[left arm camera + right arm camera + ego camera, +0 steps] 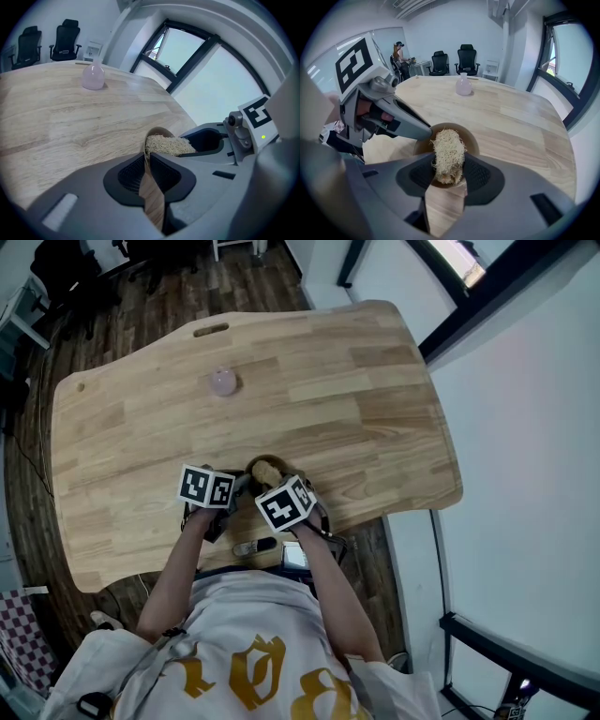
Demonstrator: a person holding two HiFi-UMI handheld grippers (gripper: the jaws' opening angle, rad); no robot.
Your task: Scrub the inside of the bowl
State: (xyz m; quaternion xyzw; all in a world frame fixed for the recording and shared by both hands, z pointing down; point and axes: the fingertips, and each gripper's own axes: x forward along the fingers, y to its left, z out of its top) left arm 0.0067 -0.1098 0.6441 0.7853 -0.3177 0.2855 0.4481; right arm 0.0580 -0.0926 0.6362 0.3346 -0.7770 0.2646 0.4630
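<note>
L tool point(147, 158) clamps bowl point(472, 140) rim, R tool point(448, 171) loofah point(448, 151).

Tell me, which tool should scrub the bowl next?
The right tool, probably: it is shut on the scrubber, which reaches into the bowl. The left tool pinches the bowl's rim.

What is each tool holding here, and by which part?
The left tool clamps the bowl by its rim wall. The right tool grips the scrubber by its near end, the far end inside the bowl.
</note>
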